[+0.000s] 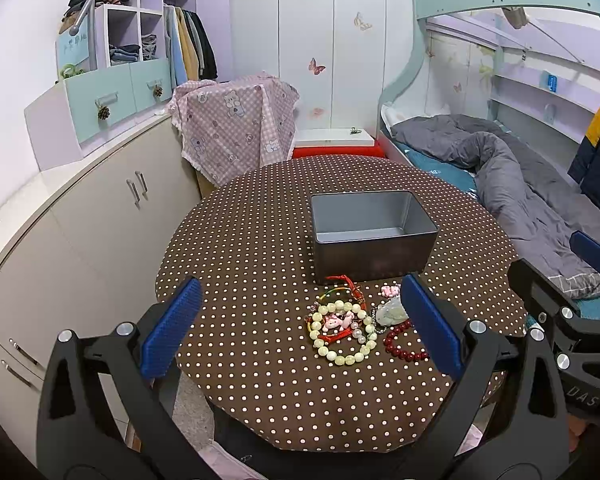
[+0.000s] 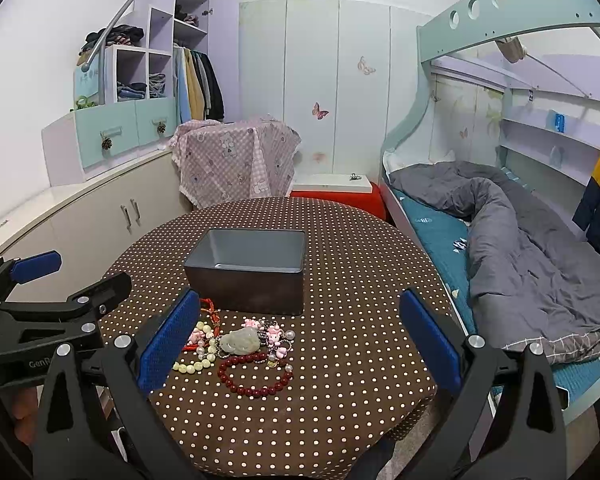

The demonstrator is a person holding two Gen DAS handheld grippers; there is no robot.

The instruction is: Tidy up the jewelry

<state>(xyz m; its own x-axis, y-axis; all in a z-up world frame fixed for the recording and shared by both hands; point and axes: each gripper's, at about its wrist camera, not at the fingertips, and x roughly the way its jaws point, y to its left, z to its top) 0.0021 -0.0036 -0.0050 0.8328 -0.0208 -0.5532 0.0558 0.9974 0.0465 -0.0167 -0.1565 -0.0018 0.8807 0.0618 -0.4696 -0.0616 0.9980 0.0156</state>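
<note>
Lying in a loose heap on the near part of the round table (image 1: 260, 400) is the jewelry: a bracelet of pale, glossy cream beads (image 1: 342, 334) ringing a small pink charm, a dark red bead bracelet (image 2: 255, 374) of smooth round beads, a carved pale green jade-like pendant (image 2: 240, 340) on a fine chain, a red cord bracelet (image 1: 346, 282) and some little pink figure charms (image 2: 274, 334). The pieces touch and overlap one another. Just behind them stands an open rectangular metal tin (image 1: 370, 234), dull grey with rounded corners, nothing visible inside it. The table wears a brown cloth with small cream polka dots.

The left gripper (image 1: 300, 324) hovers over the near edge with its textured blue pads spread wide, gripping nothing; the heap sits between them, nearer the right-hand pad. The right gripper (image 2: 300, 336) is likewise spread wide and empty, the heap close to its left-hand pad. On the left gripper's black body, in the right wrist view, part of a word reads "GenR"; on the right one, in the left wrist view, "DAS".

Around stand white cabinets (image 1: 100, 220), a pink checked cloth with bear prints (image 1: 236, 128), and a bunk bed with a rumpled grey quilt (image 2: 520, 248)
</note>
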